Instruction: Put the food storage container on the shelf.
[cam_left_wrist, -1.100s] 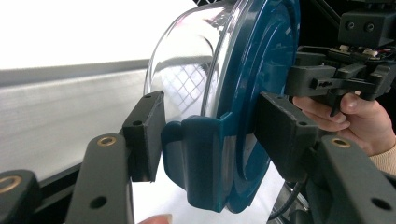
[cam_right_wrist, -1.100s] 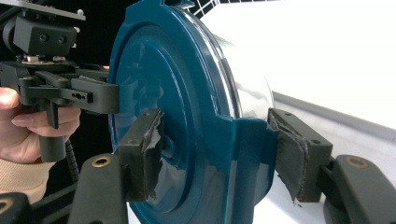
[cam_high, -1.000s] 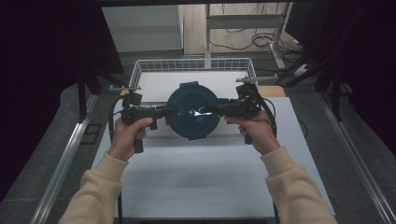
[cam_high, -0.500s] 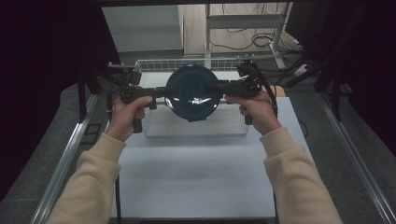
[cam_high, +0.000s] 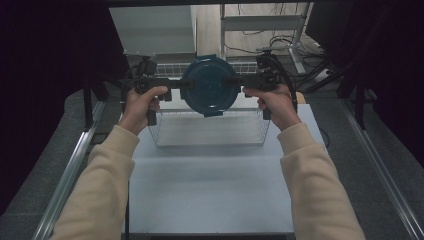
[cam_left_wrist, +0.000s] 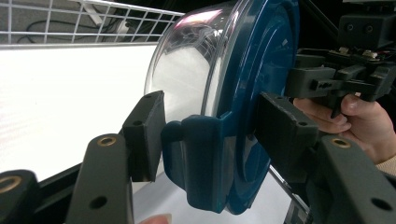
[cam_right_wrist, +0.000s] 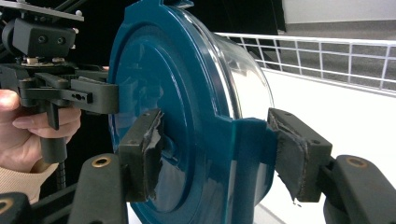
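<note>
Seen from the high view, held in the air above the white wire basket (cam_high: 210, 131) at the far end of the pale counter (cam_high: 210, 190): a round clear-glass container with a dark-blue plastic lid (cam_high: 210, 86), lid facing the camera, tipped up on edge. Gripped from both sides, left gripper (cam_high: 176, 85) at its left rim, right gripper (cam_high: 239, 80) at its right rim, each carried by a hand in a cream sleeve. Well clear of the basket floor.

Through the left gripper view, fingers (cam_left_wrist: 144, 135) pinching the container (cam_left_wrist: 219, 116) across its edge: one pad against the glass bowl side beside a blue lid clip, the other flat against the lid's outer face. White counter and basket wire (cam_left_wrist: 93, 18) behind. Farther off, the right gripper (cam_left_wrist: 322, 86) meeting the opposite rim.

Through the right gripper view, same sort of hold: fingers (cam_right_wrist: 299, 158) clamped on the container (cam_right_wrist: 187, 116), one worn pad on the blue lid face, the other on the clip at the glass side. Across the lid, the left gripper (cam_right_wrist: 100, 98) pressed to the far rim, with basket wire (cam_right_wrist: 327, 51) at the upper right.
</note>
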